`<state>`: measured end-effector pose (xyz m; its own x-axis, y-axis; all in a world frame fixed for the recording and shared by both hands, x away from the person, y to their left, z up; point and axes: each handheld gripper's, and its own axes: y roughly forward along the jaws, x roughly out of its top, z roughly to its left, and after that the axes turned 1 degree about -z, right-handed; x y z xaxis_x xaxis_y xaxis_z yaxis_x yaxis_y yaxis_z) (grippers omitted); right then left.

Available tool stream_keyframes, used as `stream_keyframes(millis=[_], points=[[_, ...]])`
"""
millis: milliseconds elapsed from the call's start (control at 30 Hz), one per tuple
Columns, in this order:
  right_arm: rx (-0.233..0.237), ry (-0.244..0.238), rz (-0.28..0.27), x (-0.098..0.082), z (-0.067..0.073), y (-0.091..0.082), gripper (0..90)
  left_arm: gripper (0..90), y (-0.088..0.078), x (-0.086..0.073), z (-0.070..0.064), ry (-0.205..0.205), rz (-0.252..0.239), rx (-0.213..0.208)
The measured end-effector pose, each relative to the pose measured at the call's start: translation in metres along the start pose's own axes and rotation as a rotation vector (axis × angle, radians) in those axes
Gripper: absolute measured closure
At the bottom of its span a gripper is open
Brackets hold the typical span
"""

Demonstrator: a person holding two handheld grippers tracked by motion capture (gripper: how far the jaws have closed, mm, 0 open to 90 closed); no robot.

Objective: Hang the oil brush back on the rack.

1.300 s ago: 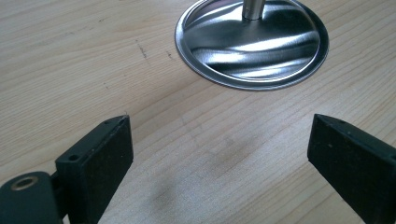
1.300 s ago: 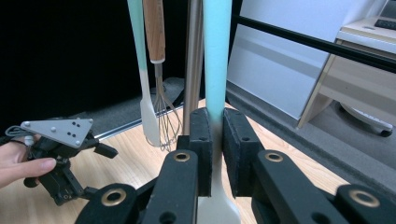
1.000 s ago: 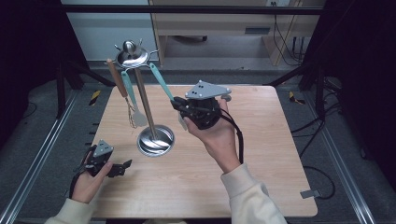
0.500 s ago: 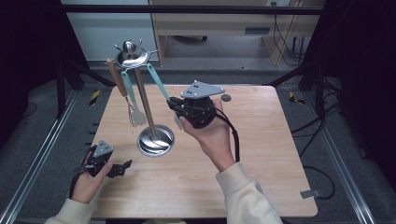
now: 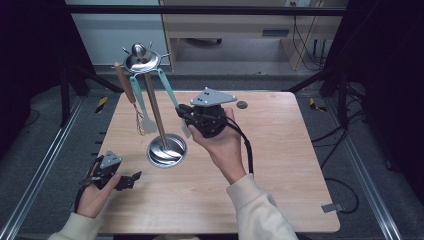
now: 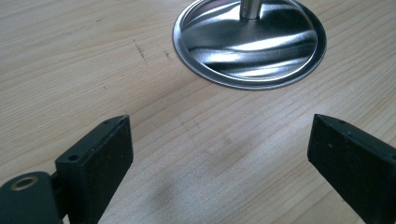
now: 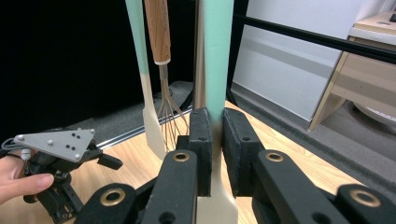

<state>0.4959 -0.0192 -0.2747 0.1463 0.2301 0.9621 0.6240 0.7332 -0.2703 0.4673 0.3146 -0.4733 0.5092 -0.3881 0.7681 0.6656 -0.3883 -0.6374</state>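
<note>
Right gripper (image 7: 215, 144) clamped on teal spatula (image 7: 219, 56) hanging from the rack (image 5: 165, 150).
My left gripper (image 6: 219, 154) rests released, near-left on the table (image 5: 280, 165).

A: anyone see where that teal spatula (image 7: 219, 60) ends? Its top's cut off in the right gripper view.

B: nope, and the stand's pole (image 6: 251, 7) gets cropped too.

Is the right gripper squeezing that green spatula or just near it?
Squeezing: the right gripper has both fingers pressed against the spatula handle, no gap.
</note>
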Motion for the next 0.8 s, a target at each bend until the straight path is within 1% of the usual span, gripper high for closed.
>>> stream_keyframes(millis=[133,167,300,467,633,733,800], points=[[0.004,0.004,-0.005,-0.001,0.000,0.001,82.0,6.4,0.000,0.000,0.001,0.002,0.002,-0.001],[0.006,0.003,-0.006,-0.001,0.000,0.002,79.5,6.4,0.000,0.000,0.001,0.002,0.002,-0.001],[-0.001,0.004,-0.012,-0.001,-0.001,0.001,64.8,6.4,0.000,0.000,0.001,0.001,0.001,-0.001],[-0.024,-0.005,-0.004,-0.001,-0.003,-0.004,54.9,6.4,-0.001,0.000,0.001,-0.001,0.000,0.001],[-0.051,-0.015,0.014,-0.003,-0.007,-0.014,46.1,6.4,-0.001,0.000,0.001,-0.001,0.000,0.001],[-0.085,-0.015,0.008,-0.008,-0.011,-0.022,40.4,6.4,-0.001,0.000,0.001,-0.001,0.002,0.002],[-0.104,-0.012,0.013,-0.013,-0.013,-0.027,36.1,6.4,-0.001,0.000,0.001,-0.001,0.001,0.003]])
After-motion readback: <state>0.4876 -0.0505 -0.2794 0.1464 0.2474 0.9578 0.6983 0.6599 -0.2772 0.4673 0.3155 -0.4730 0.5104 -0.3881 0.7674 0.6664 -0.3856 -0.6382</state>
